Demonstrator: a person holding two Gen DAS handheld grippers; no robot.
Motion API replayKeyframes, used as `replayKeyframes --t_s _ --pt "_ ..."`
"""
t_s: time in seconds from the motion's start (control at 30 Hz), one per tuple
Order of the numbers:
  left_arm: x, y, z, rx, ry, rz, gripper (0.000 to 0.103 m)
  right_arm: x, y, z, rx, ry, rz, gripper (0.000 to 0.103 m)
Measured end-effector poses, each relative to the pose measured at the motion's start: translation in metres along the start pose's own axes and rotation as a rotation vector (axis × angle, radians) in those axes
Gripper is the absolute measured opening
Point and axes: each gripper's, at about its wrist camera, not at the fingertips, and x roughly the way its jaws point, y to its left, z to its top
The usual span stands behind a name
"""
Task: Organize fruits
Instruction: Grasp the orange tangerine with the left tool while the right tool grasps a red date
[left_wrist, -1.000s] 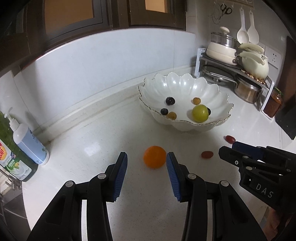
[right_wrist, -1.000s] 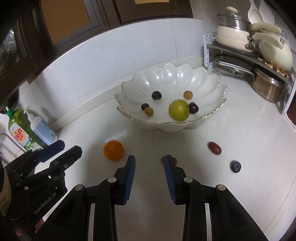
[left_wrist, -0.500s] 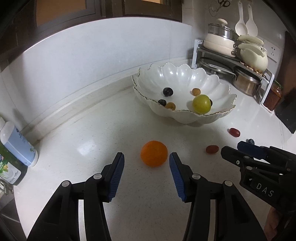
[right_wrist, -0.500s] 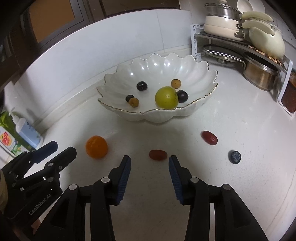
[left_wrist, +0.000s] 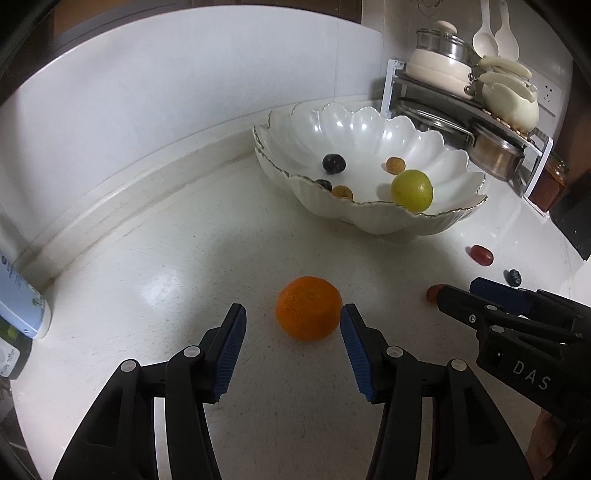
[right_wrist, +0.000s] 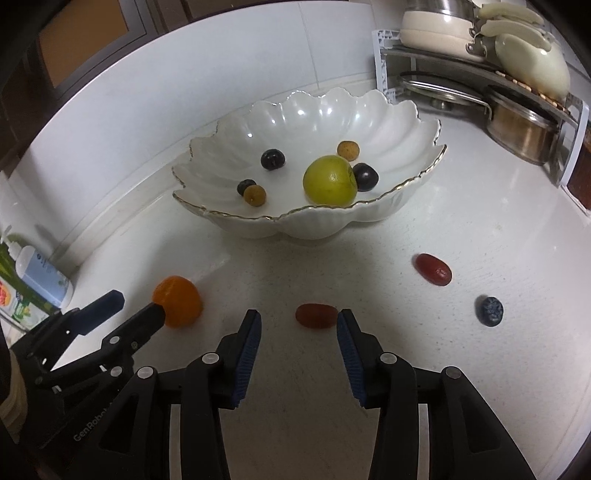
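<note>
Pickup step: left gripper (left_wrist: 293, 315) jaws opening astride round orange mandarin (left_wrist: 308, 308), pads clear; right gripper (right_wrist: 299, 319) parted around dark-red oval fruit (right_wrist: 316, 315) mid-countertop; next, close, carry to white scalloped bowl (right_wrist: 373, 216)

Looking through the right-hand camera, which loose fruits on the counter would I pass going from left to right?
Orange → small red fruit between the open tool's tips → darker red fruit → blueberry.

White capitals "DAS" stand on the black body of the right claw (left_wrist: 458, 295), at the right edge of the left wrist view. "GenRobo", the rest cut off, runs along the left claw (right_wrist: 136, 306) body at the near left of the right wrist view. Bottle labels are unreadable.
</note>
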Motion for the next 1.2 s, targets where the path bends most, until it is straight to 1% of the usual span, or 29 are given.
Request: replayKeyframes --t_s 0.43,0.8,0.9,0.97,1.0,1.03,1.07,1.2 --pt "0.026 -0.007 0.003 0.010 0.039 -0.026 0.054 0.018 -0.005 0.000 0.013 0.031 -0.027 0.044" --pt "0.036 -0.008 0.004 0.012 0.055 -0.016 0.053 0.027 -0.004 0.001 -0.014 0.050 -0.068 0.043" --pt "0.037 -0.009 0.004 0.010 0.057 -0.009 0.052 0.027 -0.003 0.000 -0.025 0.043 -0.076 0.043" --pt "0.037 -0.009 0.005 0.006 0.058 -0.009 0.049 0.028 -0.003 0.001 -0.036 0.036 -0.084 0.040" --pt "0.037 -0.010 0.005 0.004 0.061 -0.016 0.046 0.029 -0.002 0.001 -0.043 0.035 -0.089 0.038" --pt "0.037 -0.011 0.005 0.004 0.063 -0.016 0.046 0.029 -0.002 0.001 -0.047 0.034 -0.089 0.032" --pt "0.038 -0.011 0.006 0.007 0.062 -0.012 0.045 0.029 -0.002 0.001 -0.051 0.032 -0.086 0.030" --pt "0.037 -0.013 0.006 0.011 0.062 0.004 0.044 0.029 -0.003 0.000 -0.059 0.031 -0.074 0.029"
